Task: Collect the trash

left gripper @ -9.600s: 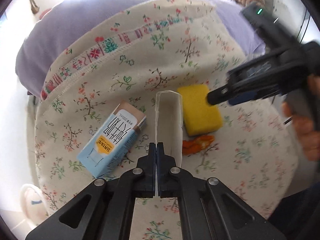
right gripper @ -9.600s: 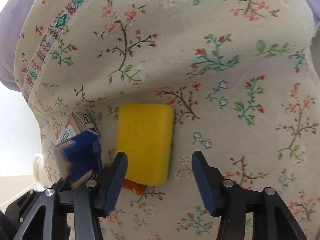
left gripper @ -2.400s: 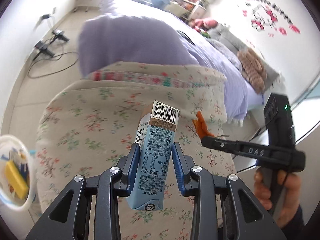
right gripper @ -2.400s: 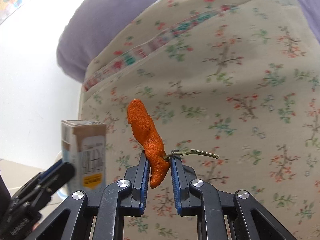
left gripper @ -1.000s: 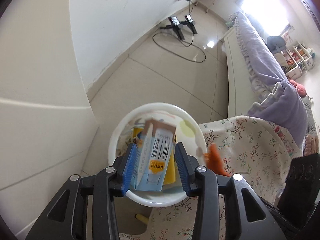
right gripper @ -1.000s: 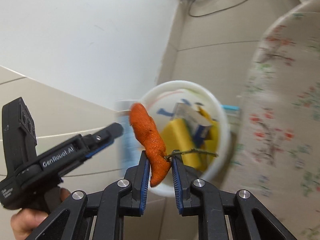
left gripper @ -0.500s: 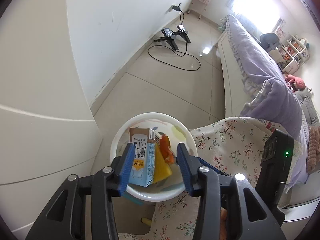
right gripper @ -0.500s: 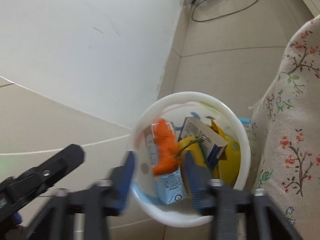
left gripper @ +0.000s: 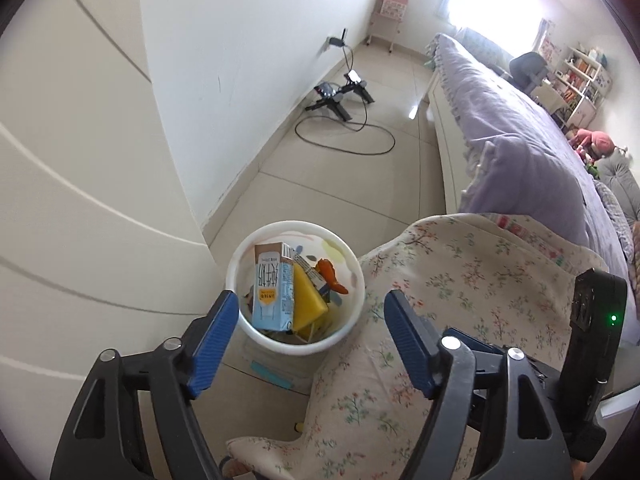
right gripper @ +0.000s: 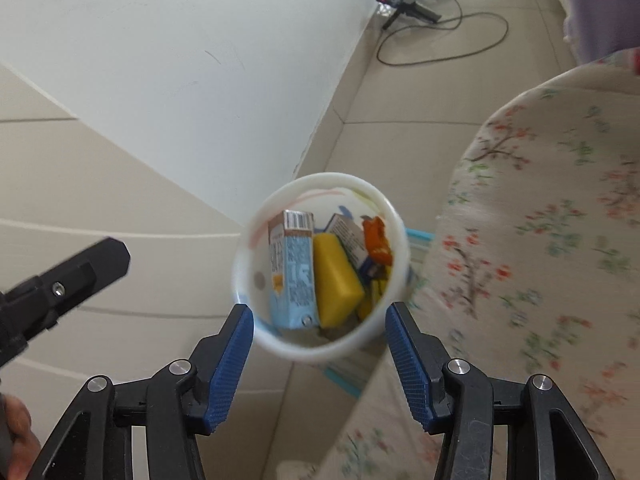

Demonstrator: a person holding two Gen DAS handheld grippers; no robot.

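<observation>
Only the left wrist view shows the lavender bed [left gripper: 516,148]. Both tongs, left [left gripper: 310,334] and right [right gripper: 318,342], gape empty, just opened, over the round white bin [right gripper: 384,320] holding a boxy milk carton [right gripper: 294,280].

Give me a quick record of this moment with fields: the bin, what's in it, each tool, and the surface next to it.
bin: white round bin on the tiled floor, beside the wall
contents: blue milk carton upright, yellow sponge, orange peel, a second carton partly buried
left tool: above the bin, open, nothing between its pads; jaws have just been opening
right tool: above the bin, open, empty; jaws opened within the last second
surface: floral cloth right of the bin, no trash visible on it
</observation>
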